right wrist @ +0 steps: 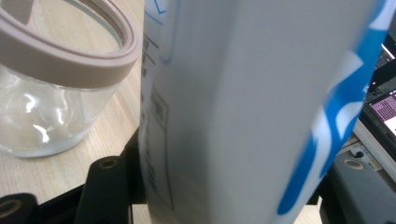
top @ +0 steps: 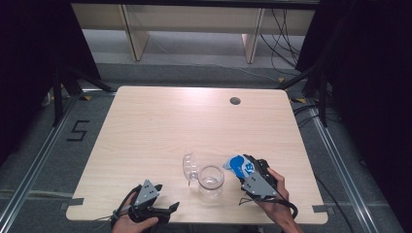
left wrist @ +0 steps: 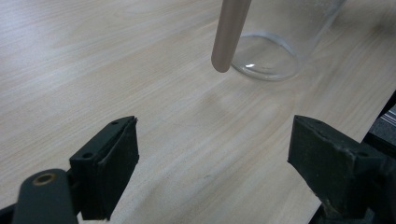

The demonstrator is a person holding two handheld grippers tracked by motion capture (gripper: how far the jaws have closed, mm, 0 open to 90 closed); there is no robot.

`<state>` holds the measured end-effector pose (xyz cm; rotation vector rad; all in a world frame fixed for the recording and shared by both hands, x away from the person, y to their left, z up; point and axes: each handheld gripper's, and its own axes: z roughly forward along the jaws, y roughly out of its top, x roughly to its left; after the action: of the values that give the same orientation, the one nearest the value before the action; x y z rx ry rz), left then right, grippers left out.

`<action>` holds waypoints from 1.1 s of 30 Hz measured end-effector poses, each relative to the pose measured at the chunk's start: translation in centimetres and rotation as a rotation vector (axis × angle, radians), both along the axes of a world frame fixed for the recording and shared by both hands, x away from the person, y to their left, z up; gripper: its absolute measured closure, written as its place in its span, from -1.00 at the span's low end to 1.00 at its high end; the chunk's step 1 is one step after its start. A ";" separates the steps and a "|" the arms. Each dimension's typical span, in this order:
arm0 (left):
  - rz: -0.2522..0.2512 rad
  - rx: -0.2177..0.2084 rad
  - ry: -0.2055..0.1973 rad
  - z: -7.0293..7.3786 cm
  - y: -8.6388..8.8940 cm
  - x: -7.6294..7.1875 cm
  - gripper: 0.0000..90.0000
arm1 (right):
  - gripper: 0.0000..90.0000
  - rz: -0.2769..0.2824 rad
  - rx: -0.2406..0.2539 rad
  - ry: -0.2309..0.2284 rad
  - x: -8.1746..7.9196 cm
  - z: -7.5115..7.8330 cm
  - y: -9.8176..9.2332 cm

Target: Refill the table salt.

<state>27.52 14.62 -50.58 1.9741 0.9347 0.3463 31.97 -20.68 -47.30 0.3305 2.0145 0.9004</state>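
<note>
A big white packet (right wrist: 233,107) with blue marks fills the middle, very close up. It sits between the black jaws of the right hand-held gripper (right wrist: 224,186), which squeeze it. To its left stands a clear glass jar (right wrist: 51,112) with a pinkish ring around its mouth, on the pale wooden bench (right wrist: 42,177).

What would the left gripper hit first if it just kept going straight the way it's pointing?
Probably the glass jar. The left gripper has its jaws open over bare table, and the jar stands ahead, slightly right of centre. Its hanging lid might touch first; depth is hard to judge.
</note>
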 end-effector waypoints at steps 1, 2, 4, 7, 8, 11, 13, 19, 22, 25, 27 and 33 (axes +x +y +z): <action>0.001 0.000 0.000 0.0 0.0 0.0 -0.65 | -0.08 0.009 -0.034 -0.018 0.1 0.0 0.0; 0.002 0.001 -0.002 0.0 0.0 0.0 -0.65 | -0.08 0.003 -0.037 -0.021 0.1 0.0 0.0; 0.002 0.000 0.000 0.0 0.0 0.0 -0.65 | -0.08 0.002 -0.041 -0.008 0.0 -0.1 0.1; 0.002 0.001 -0.001 0.0 0.0 0.0 -0.65 | -0.08 0.007 -0.046 -0.017 0.0 -0.1 0.1; 0.000 0.010 -0.001 0.0 0.0 0.0 -0.65 | -0.08 0.010 -0.066 -0.030 0.0 0.0 0.2; 0.000 0.006 0.003 0.0 0.0 0.0 -0.65 | -0.08 0.003 -0.066 -0.026 0.0 -0.1 0.2; 0.001 0.007 0.004 0.0 0.0 0.0 -0.65 | -0.08 0.015 -0.089 -0.045 0.0 0.0 0.2; -0.002 0.014 0.000 0.0 0.0 0.0 -0.65 | -0.08 0.012 -0.111 -0.061 -0.1 0.0 0.3; -0.002 0.013 -0.001 0.0 0.0 0.0 -0.65 | -0.07 0.020 -0.128 -0.071 0.0 0.0 0.3; -0.003 0.006 0.000 0.0 0.0 0.0 -0.65 | -0.07 0.015 -0.136 -0.070 0.0 -0.1 0.3; -0.002 0.013 -0.002 0.0 0.0 0.0 -0.65 | -0.07 0.020 -0.153 -0.063 0.1 -0.1 0.3; -0.002 0.014 0.000 0.0 0.0 0.0 -0.65 | -0.07 0.010 -0.188 -0.100 -0.1 -0.1 0.2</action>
<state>27.56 14.66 -50.56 1.9875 0.9328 0.3533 31.90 -20.47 -47.45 0.1671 1.9911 0.7123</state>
